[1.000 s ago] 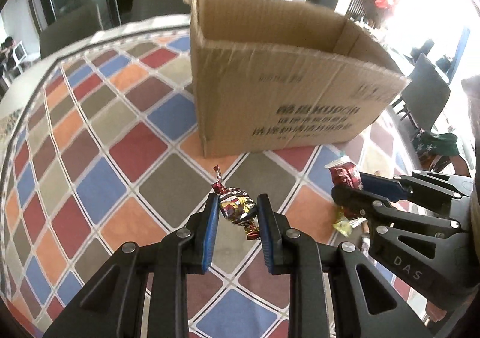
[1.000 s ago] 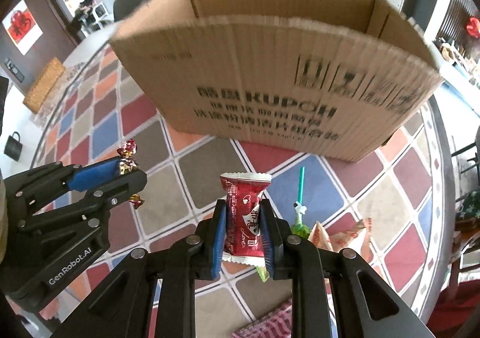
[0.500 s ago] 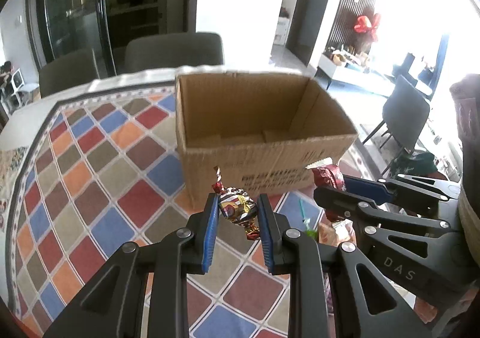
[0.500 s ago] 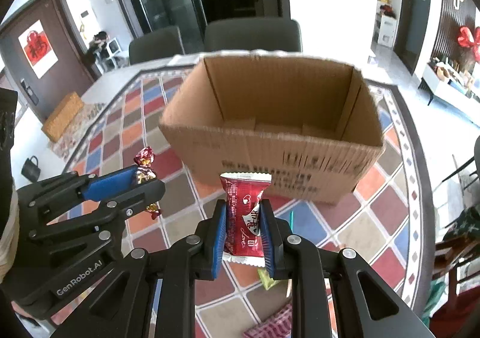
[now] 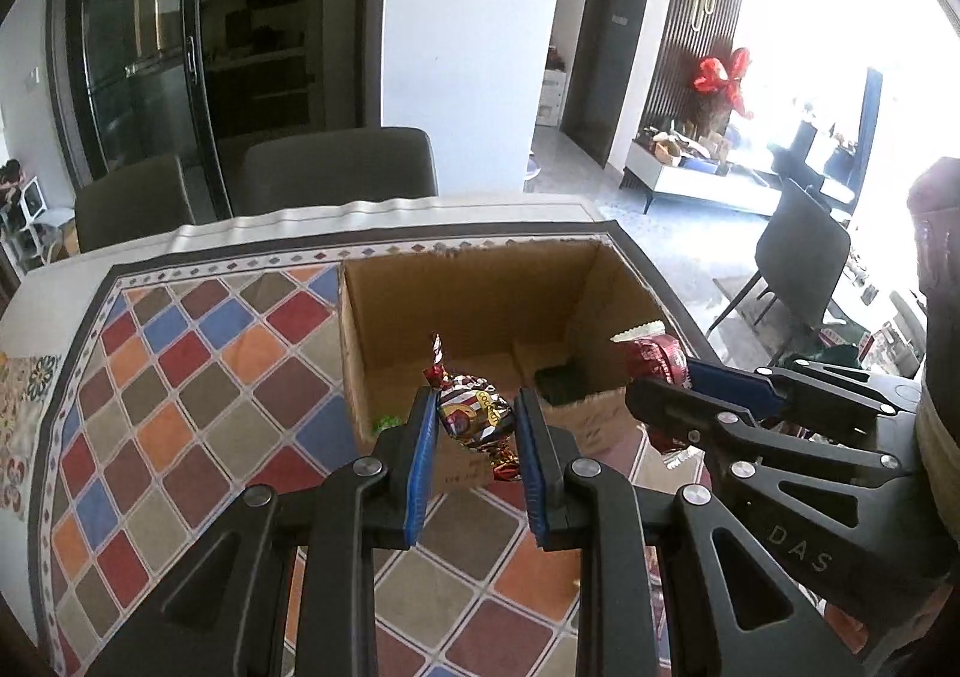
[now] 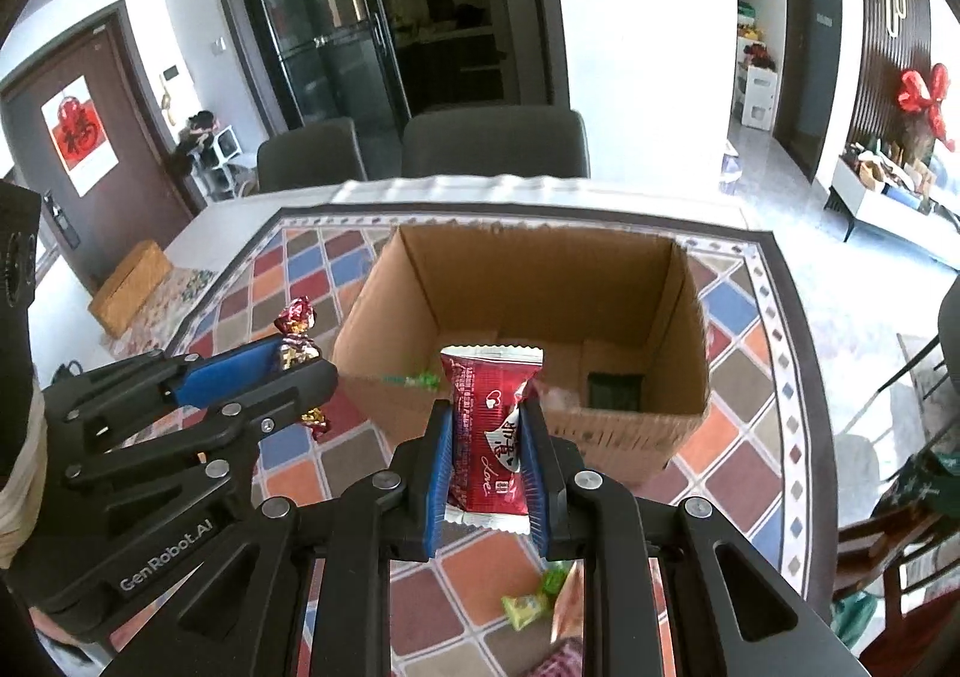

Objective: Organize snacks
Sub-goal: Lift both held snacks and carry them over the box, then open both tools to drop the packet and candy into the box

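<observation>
Over the last second both hands rose, and the cardboard box (image 6: 522,317), whose printed near wall had filled each view, now showed its open inside at 12 o'clock. The left gripper (image 5: 474,425) stayed clamped on the foil-wrapped candy (image 5: 474,416), the right gripper (image 6: 486,437) on the red snack packet (image 6: 489,425). Both snacks seemed high enough to pass the rim; loose sweets (image 6: 528,608) waited at 6 o'clock on the patterned mat (image 6: 738,449)

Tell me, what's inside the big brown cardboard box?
Inside the brown cardboard box lie a flat dark rectangular thing and a small green-wrapped sweet. The near wall and the held red snack packet hide part of the floor.
</observation>
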